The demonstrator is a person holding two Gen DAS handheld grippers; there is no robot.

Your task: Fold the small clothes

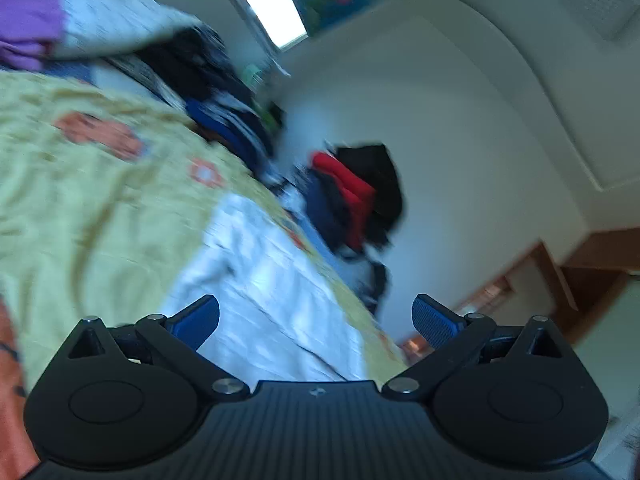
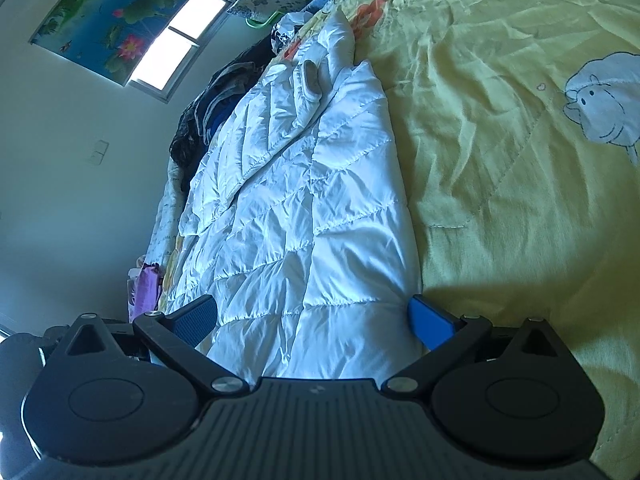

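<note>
A white quilted jacket [image 2: 304,200] lies folded lengthwise on the yellow bedspread [image 2: 520,180], one sleeve with a grey cuff [image 2: 311,80] laid over it. My right gripper [image 2: 314,320] is open and empty, its blue pads either side of the jacket's near hem, just above it. In the blurred left wrist view the same jacket [image 1: 272,280] lies ahead of my left gripper [image 1: 316,320], which is open, empty and held above the bed.
Dark clothes [image 1: 224,92] are piled along the bed's far side, a red and black heap [image 1: 360,196] beyond it. A purple and white garment [image 1: 60,12] lies at upper left. Wall, window [image 2: 180,36] and a floral poster [image 2: 112,12] stand behind.
</note>
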